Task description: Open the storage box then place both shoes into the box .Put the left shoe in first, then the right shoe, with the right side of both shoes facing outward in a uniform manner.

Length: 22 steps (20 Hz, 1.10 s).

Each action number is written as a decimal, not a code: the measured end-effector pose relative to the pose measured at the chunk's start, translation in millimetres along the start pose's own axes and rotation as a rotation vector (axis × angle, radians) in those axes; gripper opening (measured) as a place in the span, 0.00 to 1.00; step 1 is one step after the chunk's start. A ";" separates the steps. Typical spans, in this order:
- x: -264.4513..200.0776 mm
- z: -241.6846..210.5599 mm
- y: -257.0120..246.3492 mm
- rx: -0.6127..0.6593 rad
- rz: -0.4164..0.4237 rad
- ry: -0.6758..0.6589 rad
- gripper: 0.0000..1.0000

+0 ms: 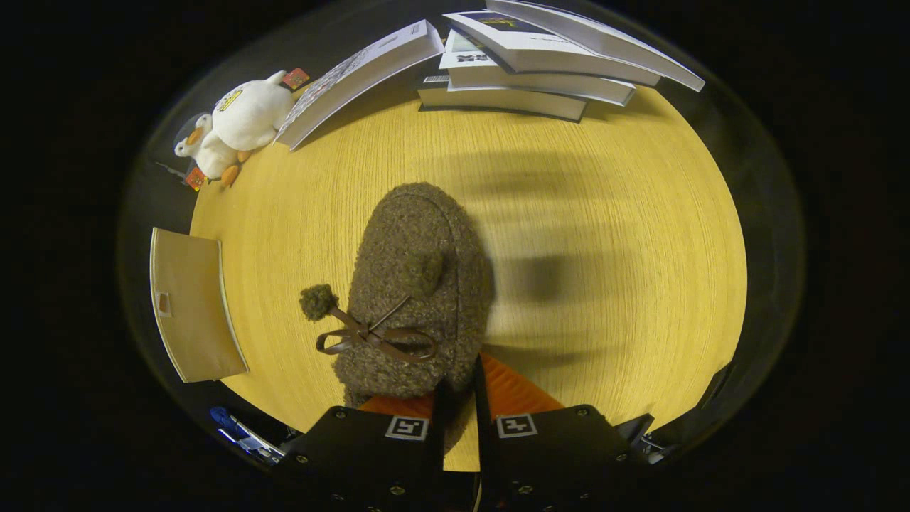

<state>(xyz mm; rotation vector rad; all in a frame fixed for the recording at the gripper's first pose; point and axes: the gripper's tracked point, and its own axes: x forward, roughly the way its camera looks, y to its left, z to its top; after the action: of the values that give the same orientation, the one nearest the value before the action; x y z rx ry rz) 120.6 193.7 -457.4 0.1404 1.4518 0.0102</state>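
My tool (458, 387) sat closest, its fingers drawn nearly together and clamped on the heel edge of a fuzzy brown slipper with a leather bow (419, 291), which hung over the yellow wooden counter (604, 213), toe toward stacked white books (526, 64).

— What's the shoe (419, 284) like?
— Brown, fuzzy and curly-piled, with a thin ribbon bow (373, 338) and two pompoms. Its heel rim is pinched between the fingers (490, 391), toe pointing away.
— And where is it?
— Over the yellow wooden table (604, 213).
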 end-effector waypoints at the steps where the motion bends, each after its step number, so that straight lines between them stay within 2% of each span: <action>1: 0.7 -0.9 0.7 0.004 0.006 -0.003 0.03; 6: -21.8 -15.0 10.2 0.036 0.058 0.006 0.03; 11: -76.3 -10.5 52.6 -0.059 0.109 -0.041 0.03; 16: -127.1 3.8 119.2 -0.191 0.163 -0.110 0.03; 22: -153.6 14.4 222.4 -0.350 0.233 -0.134 0.03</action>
<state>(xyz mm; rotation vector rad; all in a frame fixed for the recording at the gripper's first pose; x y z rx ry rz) 133.8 398.8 -281.3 0.0219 1.2729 0.4348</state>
